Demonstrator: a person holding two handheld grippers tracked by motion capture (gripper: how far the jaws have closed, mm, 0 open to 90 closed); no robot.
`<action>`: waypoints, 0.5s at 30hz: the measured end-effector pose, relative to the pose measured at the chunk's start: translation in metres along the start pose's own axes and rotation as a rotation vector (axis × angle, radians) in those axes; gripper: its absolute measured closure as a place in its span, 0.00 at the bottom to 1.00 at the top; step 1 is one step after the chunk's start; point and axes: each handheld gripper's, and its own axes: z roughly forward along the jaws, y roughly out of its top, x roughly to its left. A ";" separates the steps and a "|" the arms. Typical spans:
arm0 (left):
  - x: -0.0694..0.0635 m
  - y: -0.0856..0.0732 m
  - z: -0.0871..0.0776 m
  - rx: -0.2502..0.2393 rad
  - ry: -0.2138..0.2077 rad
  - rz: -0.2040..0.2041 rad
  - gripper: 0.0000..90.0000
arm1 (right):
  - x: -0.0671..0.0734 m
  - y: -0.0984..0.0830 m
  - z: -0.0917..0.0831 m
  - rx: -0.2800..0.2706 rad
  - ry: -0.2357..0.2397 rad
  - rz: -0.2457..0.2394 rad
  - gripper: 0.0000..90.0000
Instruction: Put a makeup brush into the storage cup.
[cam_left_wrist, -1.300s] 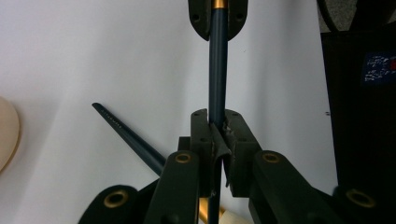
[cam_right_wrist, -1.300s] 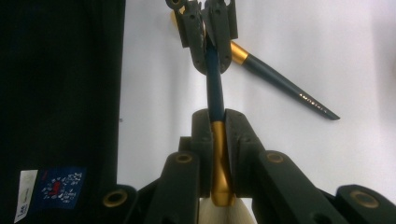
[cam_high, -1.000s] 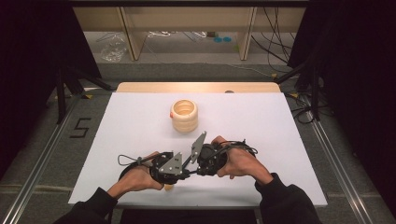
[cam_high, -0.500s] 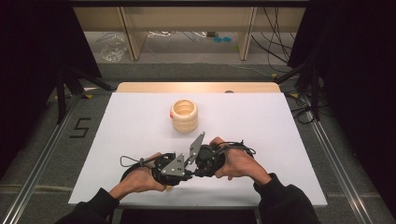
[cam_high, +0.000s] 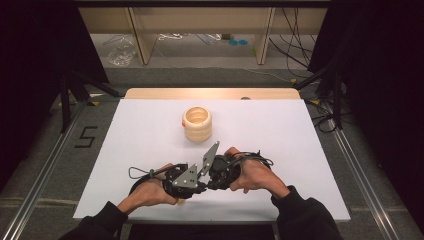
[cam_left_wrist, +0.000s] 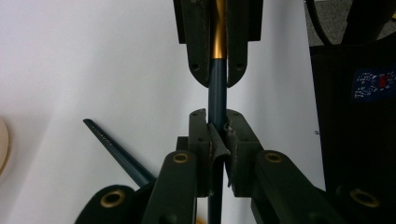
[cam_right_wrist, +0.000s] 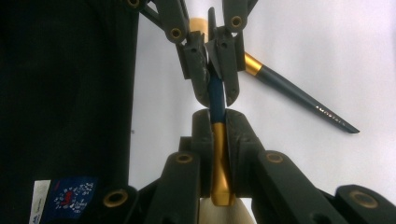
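Both hands have drawn slightly closer together and nearer the front edge since a second ago, and the left gripper (cam_high: 197, 186) and right gripper (cam_high: 210, 181) now meet tip to tip near the front of the white bench (cam_high: 300, 150). The ridged cream cup (cam_high: 197, 123) stands where it did, well apart from them toward the far side.

From the left gripper view, the left gripper (cam_left_wrist: 217, 135) is clenched on the dark blue handle of a brush (cam_left_wrist: 217, 93), its jaws pressed against the shaft on both sides. Just beyond, the right gripper (cam_left_wrist: 217, 74) grips the same brush where the blue handle meets a gold ferrule. A second brush (cam_left_wrist: 116, 149) lies on the bench beside the jaws, pointing away at a slant.

From the right gripper view, the right gripper (cam_right_wrist: 218, 123) is closed on the gold ferrule (cam_right_wrist: 219, 158), with pale bristles showing at the bottom edge. The left gripper (cam_right_wrist: 215, 95) holds the blue handle (cam_right_wrist: 216, 95) just past it, so the brush spans the small gap between the two grippers. The second brush (cam_right_wrist: 299, 100) lies on the bench, its gold band near the left gripper and its pointed end well clear.

The left hand (cam_high: 150, 190) and right hand (cam_high: 255, 172) wrap the gripper bodies; dark sleeves (cam_high: 305, 220) enter from the bottom.
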 end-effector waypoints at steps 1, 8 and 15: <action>0.001 0.000 0.000 -0.001 -0.004 -0.004 0.92 | -0.001 0.000 0.000 -0.006 -0.006 -0.007 0.92; 0.006 -0.005 -0.002 -0.003 0.044 -0.054 0.92 | -0.005 -0.003 -0.029 -0.093 -0.150 0.041 0.65; 0.018 -0.012 -0.010 -0.053 0.109 -0.178 0.92 | -0.017 -0.029 -0.064 -0.265 -0.265 0.162 0.55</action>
